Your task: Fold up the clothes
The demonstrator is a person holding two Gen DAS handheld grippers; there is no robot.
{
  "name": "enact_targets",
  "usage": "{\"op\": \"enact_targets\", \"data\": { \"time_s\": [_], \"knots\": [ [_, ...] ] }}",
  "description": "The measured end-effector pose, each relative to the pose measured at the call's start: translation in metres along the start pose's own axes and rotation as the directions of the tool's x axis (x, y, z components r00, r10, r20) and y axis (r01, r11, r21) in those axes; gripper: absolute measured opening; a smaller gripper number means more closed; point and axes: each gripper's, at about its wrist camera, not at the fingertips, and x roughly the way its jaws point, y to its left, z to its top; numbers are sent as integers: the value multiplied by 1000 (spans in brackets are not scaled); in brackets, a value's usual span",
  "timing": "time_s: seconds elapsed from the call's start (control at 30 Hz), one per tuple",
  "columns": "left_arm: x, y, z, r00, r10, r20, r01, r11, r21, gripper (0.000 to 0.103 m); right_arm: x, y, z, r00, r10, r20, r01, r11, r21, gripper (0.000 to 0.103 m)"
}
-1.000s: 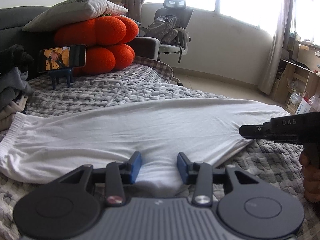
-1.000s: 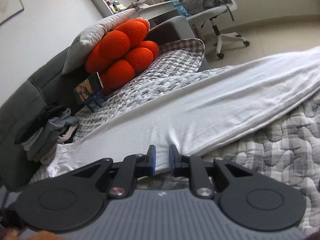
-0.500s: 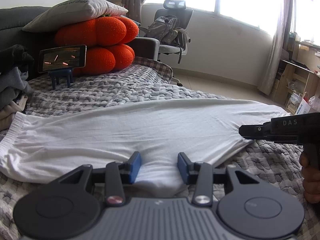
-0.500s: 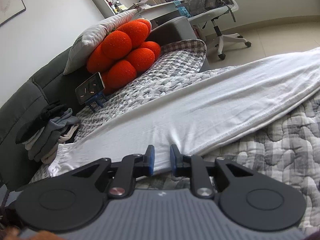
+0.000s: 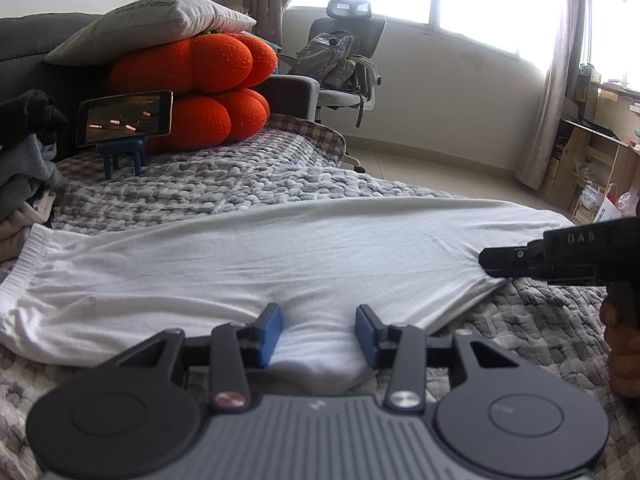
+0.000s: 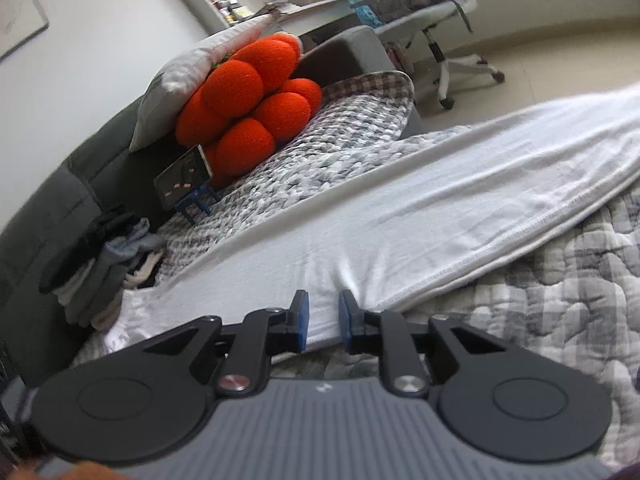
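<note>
A long white garment (image 5: 280,248) lies stretched across the grey quilted bed (image 5: 240,176), its ribbed end at the left. At its near edge my left gripper (image 5: 319,332) is shut on a raised bunch of the cloth that fills the gap between the blue pads. Further right, my right gripper (image 6: 323,320) has the stitched edge of the garment (image 6: 440,216) between its jaws, which are closing; creases in the cloth run toward its pads. In the left wrist view, the right gripper (image 5: 486,260) shows side-on at that edge, held by a hand (image 5: 620,352).
A pile of folded clothes (image 5: 20,168) sits at the far left by the sofa back. A phone (image 5: 126,118) on a small blue stand, orange cushions (image 5: 200,80) and a pillow stand behind. An office chair (image 5: 340,64) and shelves (image 5: 592,148) are beyond the bed.
The phone's screen shows a different picture. Both grippers and the garment stay where they were.
</note>
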Motion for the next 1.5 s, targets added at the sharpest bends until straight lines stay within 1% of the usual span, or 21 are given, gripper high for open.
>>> {"op": "enact_targets", "data": {
  "time_s": [0.07, 0.1, 0.17, 0.27, 0.37, 0.47, 0.5, 0.57, 0.6, 0.67, 0.73, 0.8, 0.87, 1.0, 1.13, 1.2, 1.23, 1.3, 1.37, 1.4, 1.5],
  "knots": [
    [0, 0, 0, 1000, -1, 0, 1, 1000, 0, 43, -2, -4, 6, 1000, -22, 7, 22, 1000, 4, 17],
    [0, 0, 0, 1000, -1, -1, 1, 1000, 0, 43, -4, -4, 9, 999, -48, 15, 49, 999, -8, 21],
    [0, 0, 0, 1000, -2, -1, 2, 1000, 2, 43, -7, -11, 19, 994, -109, 28, 109, 994, -25, 21],
    [0, 1, 0, 1000, -5, -1, 5, 1000, -1, 44, -9, -35, 38, 991, -132, 24, 132, 991, 5, 19],
    [0, 1, -1, 1000, -7, -1, 7, 1000, -3, 44, -25, -68, 59, 974, -215, 67, 211, 975, 64, 21],
    [0, 1, -1, 1000, -8, -1, 8, 1000, 0, 44, -44, -103, 75, 952, -286, 110, 274, 955, 118, 17],
    [0, 1, -1, 1000, -8, -1, 8, 1000, 1, 45, -51, -113, 79, 942, -314, 121, 298, 945, 133, 17],
    [0, 1, 0, 1000, -10, -2, 10, 1000, 2, 45, -73, -133, 84, 900, -409, 153, 378, 905, 197, 18],
    [0, 1, 0, 1000, -11, -2, 11, 1000, 2, 46, -84, -143, 86, 874, -456, 166, 415, 880, 230, 20],
    [1, 0, 0, 1000, -10, -3, 10, 1000, 8, 46, -100, -157, 86, 813, -559, 161, 505, 815, 284, 32],
    [1, -2, 0, 1000, -8, -4, 8, 1000, 17, 48, -110, -160, 83, 796, -583, 164, 525, 799, 292, 32],
    [1, -3, 0, 1000, -7, -4, 7, 1000, 23, 48, -119, -159, 81, 819, -540, 194, 467, 824, 321, 32],
    [1, -3, 0, 1000, -7, -4, 7, 1000, 22, 49, -123, -152, 82, 827, -514, 228, 432, 840, 328, 33],
    [1, -3, 0, 1000, -6, -4, 6, 1000, 23, 49, -108, -132, 94, 850, -463, 250, 405, 879, 251, 34],
    [1, -3, 0, 1000, -4, -5, 4, 1000, 26, 49, -74, -127, 103, 895, -398, 202, 371, 915, 157, 34],
    [1, -3, 0, 1000, -4, -5, 4, 1000, 26, 49, -57, -134, 109, 901, -405, 156, 389, 913, 121, 37],
    [0, -3, 0, 1000, -5, -5, 5, 1000, 26, 49, -48, -138, 110, 898, -422, 125, 412, 906, 96, 37],
    [0, -2, 0, 1000, -8, -4, 9, 1000, 21, 49, -43, -148, 113, 877, -464, 128, 459, 886, 64, 33],
    [0, -1, 0, 1000, -14, -4, 14, 1000, 15, 49, -48, -160, 119, 804, -579, 132, 570, 815, 105, 37],
    [0, 0, 0, 1000, -17, -4, 17, 1000, 12, 50, -48, -162, 121, 749, -650, 124, 641, 760, 109, 40],
    [0, 0, 0, 1000, -25, -4, 25, 1000, 8, 51, -53, -147, 117, 773, -613, 162, 618, 786, 23, 40]
  ]
}}
